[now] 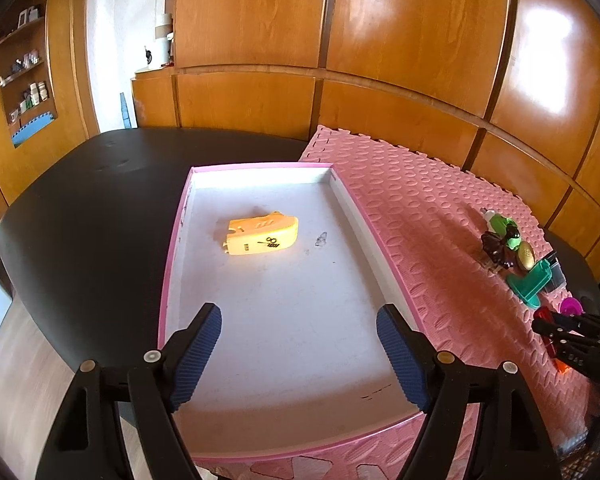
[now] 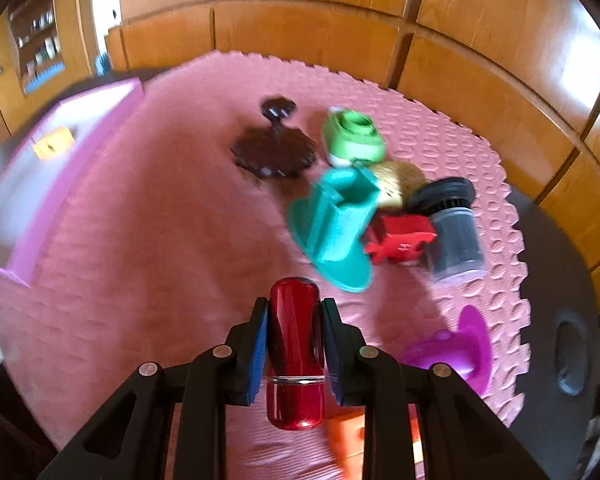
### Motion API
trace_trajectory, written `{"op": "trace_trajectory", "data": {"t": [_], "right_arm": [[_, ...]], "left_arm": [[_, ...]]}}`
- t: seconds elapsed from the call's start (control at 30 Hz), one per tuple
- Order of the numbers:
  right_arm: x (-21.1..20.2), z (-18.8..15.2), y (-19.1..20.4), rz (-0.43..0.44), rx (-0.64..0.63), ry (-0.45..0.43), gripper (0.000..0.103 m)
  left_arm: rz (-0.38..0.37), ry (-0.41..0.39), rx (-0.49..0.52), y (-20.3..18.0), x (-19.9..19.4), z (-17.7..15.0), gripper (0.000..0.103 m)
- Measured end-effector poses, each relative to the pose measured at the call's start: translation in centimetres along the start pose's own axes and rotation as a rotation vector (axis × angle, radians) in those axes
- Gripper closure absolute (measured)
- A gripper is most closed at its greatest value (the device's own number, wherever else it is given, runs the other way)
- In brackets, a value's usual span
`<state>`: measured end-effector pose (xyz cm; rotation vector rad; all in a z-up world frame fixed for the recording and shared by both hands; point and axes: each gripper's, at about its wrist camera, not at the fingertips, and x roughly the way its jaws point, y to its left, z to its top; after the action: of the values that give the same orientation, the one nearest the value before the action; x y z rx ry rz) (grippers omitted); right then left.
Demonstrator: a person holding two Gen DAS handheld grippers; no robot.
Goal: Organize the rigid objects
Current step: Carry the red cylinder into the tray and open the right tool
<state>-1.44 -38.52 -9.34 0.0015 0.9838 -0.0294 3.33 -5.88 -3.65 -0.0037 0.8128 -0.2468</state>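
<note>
My left gripper (image 1: 299, 354) is open and empty above the near end of a white tray with a pink rim (image 1: 352, 196). A yellow plastic piece (image 1: 263, 235) lies in the tray's far half. My right gripper (image 2: 295, 332) is shut on a glossy red cylinder (image 2: 295, 356), held over the pink foam mat (image 2: 148, 240). It also shows in the left wrist view (image 1: 556, 332) at the right. Beyond it lies a pile: a teal stand (image 2: 336, 228), a red toy (image 2: 400, 240), a grey filter (image 2: 454, 232), a green piece (image 2: 354, 136), a brown piece (image 2: 274, 148), a gold piece (image 2: 396, 180).
A purple piece (image 2: 460, 352) and an orange piece (image 2: 348, 440) lie near my right gripper. The mat and tray sit on a dark round table (image 1: 92, 220). Wooden cabinet panels (image 1: 380, 40) stand close behind. The tray's side (image 2: 80, 172) lies to the left in the right wrist view.
</note>
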Motion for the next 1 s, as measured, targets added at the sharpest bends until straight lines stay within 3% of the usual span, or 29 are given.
{"op": "trace_trajectory", "data": {"t": [0.73,1.0], "right_arm": [[-1.4,7.9,13.6,0.277,-0.092,-0.114,0.078],[1.7,12.2,18.2,0.306,-0.104,-0.1,0.078]], "left_arm": [[0.002,-0.002,-0.052,2.3,-0.2,-0.6,0.023],[0.031,-0.011,-0.103,4.5,-0.5,-0.5,0.023]]}}
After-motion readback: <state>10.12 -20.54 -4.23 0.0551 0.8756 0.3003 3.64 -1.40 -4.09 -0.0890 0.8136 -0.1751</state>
